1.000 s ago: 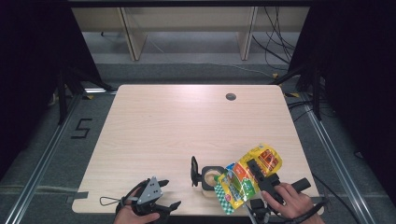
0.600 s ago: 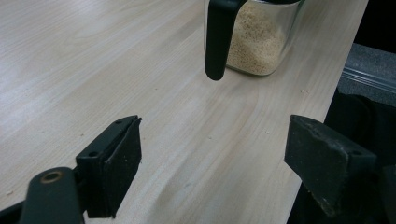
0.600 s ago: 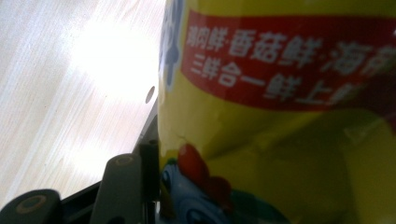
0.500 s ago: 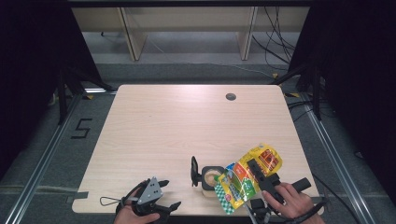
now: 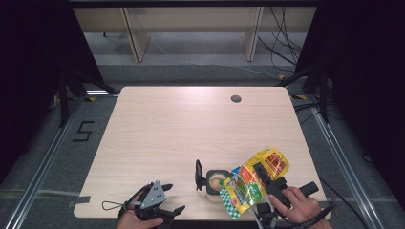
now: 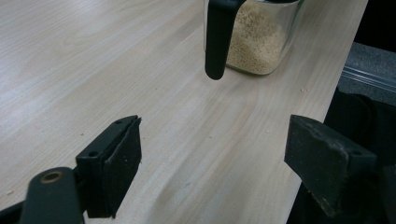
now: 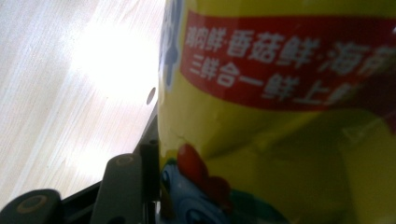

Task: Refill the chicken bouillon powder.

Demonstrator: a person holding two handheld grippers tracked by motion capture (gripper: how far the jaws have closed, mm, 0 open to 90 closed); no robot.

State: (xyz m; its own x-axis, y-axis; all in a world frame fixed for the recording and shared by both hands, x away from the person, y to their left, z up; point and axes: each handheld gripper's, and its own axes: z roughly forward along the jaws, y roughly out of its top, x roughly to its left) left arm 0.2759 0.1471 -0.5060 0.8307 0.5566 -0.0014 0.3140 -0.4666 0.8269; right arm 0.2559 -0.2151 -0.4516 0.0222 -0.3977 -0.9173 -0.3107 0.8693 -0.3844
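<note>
A yellow seasoning bag [image 5: 253, 180] with red and green print is tilted over a clear jar [image 5: 216, 181] of pale granules near the table's front edge. My right gripper [image 5: 261, 176] is shut on the bag; up close the bag [image 7: 280, 112] spreads across the right gripper view, pressed against the left jaw pad. The jar has a black handle [image 5: 198, 174] on its left side. My left gripper [image 5: 165, 198] sits open at the front left, aimed at the jar [image 6: 261, 37] and its handle [image 6: 217, 37], with nothing between its fingers [image 6: 116, 163].
The light wooden table [image 5: 191, 129] has a round cable hole [image 5: 236, 98] at the back right. The table's front edge lies close under both hands. Wooden shelving legs and loose cables stand on the floor beyond the far edge.
</note>
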